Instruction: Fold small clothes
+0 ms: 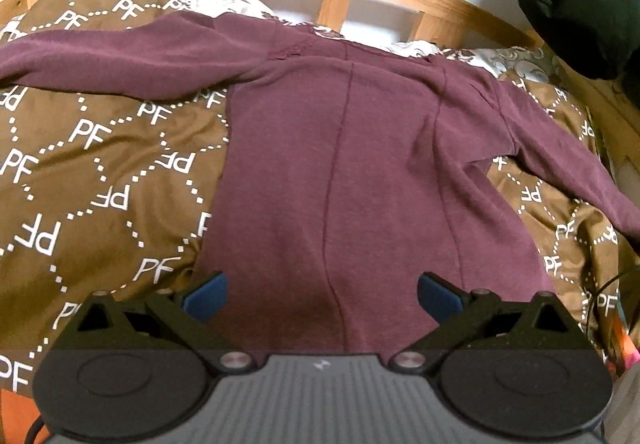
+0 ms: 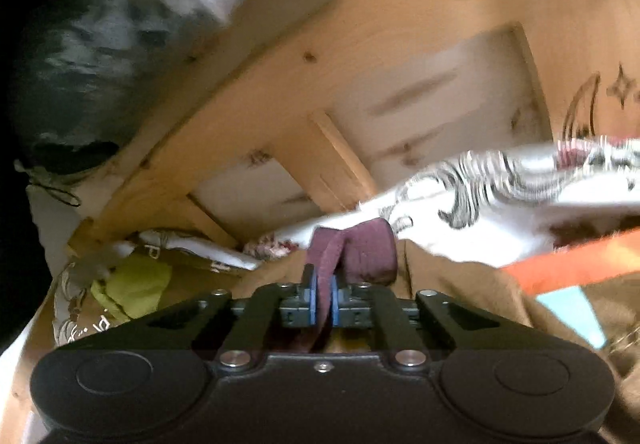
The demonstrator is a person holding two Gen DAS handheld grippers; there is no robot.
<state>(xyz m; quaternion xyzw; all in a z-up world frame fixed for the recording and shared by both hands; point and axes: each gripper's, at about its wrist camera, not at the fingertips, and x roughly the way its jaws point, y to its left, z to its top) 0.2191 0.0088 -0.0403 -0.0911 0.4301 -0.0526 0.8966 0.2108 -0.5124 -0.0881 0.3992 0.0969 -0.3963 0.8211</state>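
Maroon top [image 1: 360, 164] spread flat across frame centre on brown bedspread [image 1: 100, 164]; left gripper [image 1: 322, 298] released, hovering over hem; right gripper [image 2: 324, 300] clenched on a thin maroon fold [image 2: 352, 248] at lower centre; shallow pinch may slip when pulled, bunching sleeve.

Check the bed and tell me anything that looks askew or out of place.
The maroon top lies spread but uneven: a loose fold runs down its right side, and one sleeve trails off the bedspread. The right tool is shut on a bunched bit of it. A yellow-green cloth lies crumpled by the bed frame.
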